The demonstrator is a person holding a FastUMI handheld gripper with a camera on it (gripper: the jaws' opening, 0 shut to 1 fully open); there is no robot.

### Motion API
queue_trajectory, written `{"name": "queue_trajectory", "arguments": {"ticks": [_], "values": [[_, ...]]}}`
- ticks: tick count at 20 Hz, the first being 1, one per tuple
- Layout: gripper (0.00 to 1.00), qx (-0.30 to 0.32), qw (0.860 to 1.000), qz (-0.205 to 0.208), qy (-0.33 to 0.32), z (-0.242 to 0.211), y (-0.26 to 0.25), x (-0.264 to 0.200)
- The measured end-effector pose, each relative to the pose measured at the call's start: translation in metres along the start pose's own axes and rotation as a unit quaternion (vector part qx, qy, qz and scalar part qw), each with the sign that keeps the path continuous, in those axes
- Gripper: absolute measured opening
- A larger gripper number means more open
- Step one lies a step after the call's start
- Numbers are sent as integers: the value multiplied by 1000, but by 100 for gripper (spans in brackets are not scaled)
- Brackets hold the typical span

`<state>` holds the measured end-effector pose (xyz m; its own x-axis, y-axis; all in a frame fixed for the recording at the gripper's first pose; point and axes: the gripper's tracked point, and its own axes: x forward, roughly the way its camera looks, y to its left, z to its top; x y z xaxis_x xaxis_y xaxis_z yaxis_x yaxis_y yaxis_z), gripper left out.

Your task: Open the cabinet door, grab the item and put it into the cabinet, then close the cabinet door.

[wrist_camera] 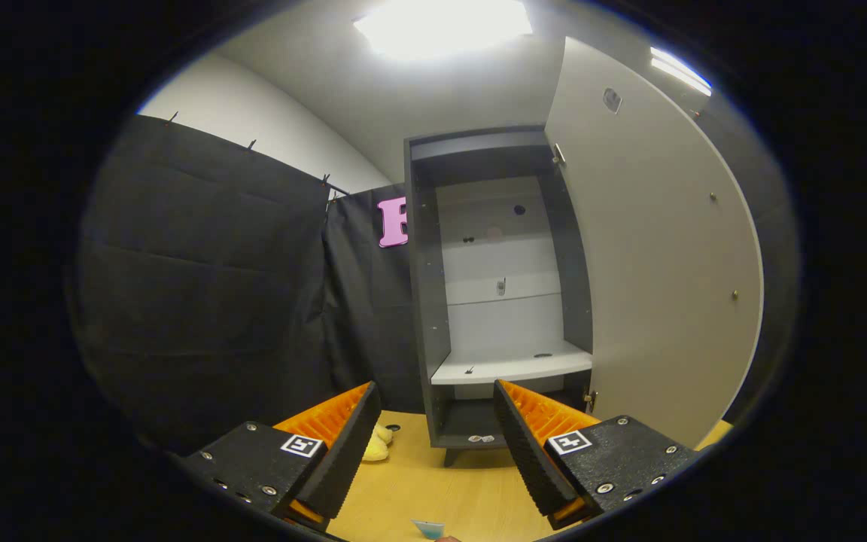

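Note:
A tall dark cabinet (433, 301) stands on the wooden floor beyond my fingers, with its pale door (659, 263) swung wide to the right. Inside it a white shelf (512, 365) sits at mid height above a dark bottom compartment (471, 425). A yellow item (377, 444) lies on the floor left of the cabinet's foot, partly hidden behind my left finger (343, 452). My gripper (437, 444) is open, nothing between the fingers, pointed at the cabinet's lower part.
Black cloth walls (208, 286) close off the left side and the back. A small blue object (427, 528) lies on the wooden floor (441, 489) close below the gripper. A bright ceiling light (441, 26) shines overhead.

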<state>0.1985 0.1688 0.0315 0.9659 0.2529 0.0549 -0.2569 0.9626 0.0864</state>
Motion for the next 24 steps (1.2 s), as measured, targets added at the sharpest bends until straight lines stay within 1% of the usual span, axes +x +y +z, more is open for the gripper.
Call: {"name": "queue_trajectory", "arguments": {"ticks": [3,6,9,12,16,20,24], "values": [[93,17,999,-5,39,-51,4,10],[93,28,995,-8,98,-105,11,16],[93,29,990,-10,136,-146,13,18],[93,28,986,-9,164,-179,11,16],[94,25,980,-20,196,-221,6,16],[92,38,968,-29,247,-266,4,8],[90,30,958,-37,283,-300,1,3]]}}
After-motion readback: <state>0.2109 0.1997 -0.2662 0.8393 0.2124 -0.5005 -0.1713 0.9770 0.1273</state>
